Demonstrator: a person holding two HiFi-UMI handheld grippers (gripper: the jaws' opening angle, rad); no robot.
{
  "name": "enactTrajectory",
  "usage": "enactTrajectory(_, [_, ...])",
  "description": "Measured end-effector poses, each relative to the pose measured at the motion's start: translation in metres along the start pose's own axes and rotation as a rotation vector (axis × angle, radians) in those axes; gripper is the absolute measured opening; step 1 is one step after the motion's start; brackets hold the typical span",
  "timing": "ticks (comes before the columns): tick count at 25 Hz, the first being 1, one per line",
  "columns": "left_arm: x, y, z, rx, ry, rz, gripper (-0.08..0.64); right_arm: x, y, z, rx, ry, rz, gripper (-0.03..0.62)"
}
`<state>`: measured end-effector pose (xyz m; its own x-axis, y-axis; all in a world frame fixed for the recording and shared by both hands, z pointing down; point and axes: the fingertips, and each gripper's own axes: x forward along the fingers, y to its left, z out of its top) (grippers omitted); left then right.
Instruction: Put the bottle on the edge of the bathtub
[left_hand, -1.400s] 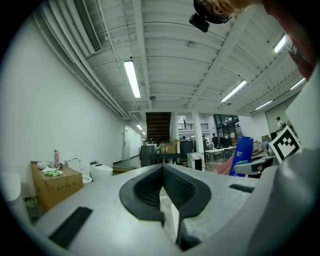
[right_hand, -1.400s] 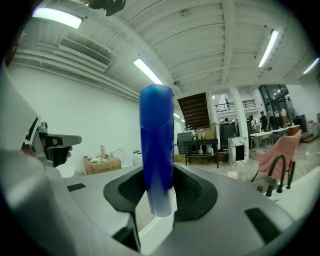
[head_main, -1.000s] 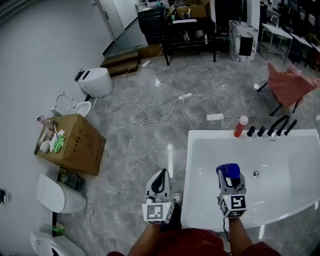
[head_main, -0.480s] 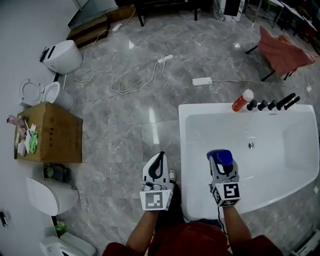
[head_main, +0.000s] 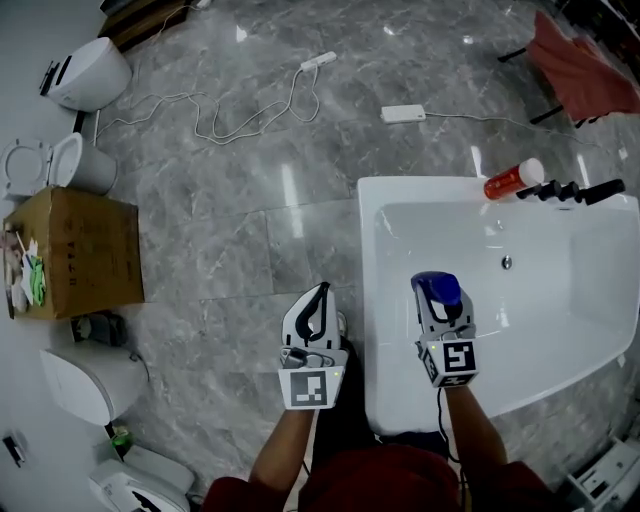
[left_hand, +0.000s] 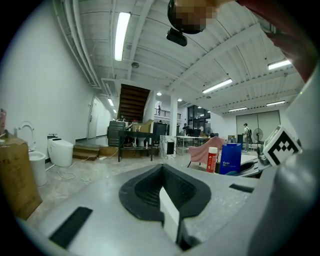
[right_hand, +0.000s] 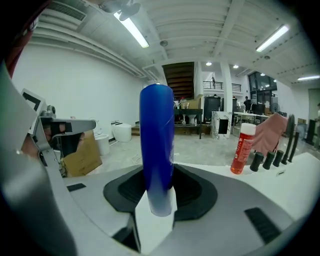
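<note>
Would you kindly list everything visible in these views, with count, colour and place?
bathtub: one, white, right of the head view
blue bottle: one, blue, upright in the right tool
red bottle: one, red with white cap, on the bathtub's far edge
tap fittings: several, black, beside the red bottle
cardboard box: one, brown, floor at left
toilets: several, white, along the left side
cable: one, white, on the floor
cloth: one, red, top right
left tool: one, grey-black, shut, empty
right tool: one, shut on the blue bottle
</note>
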<state>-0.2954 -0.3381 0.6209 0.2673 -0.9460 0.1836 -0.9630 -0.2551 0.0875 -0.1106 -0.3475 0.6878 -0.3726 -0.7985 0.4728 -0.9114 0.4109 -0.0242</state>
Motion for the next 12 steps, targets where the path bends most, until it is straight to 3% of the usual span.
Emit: enactTrajectory(12, [0.041,0.017,-0.067,-0.04,0.083,-0.029,0.005,0.114,-0.016,-0.02,0.0,0.009,-0.018,0.149])
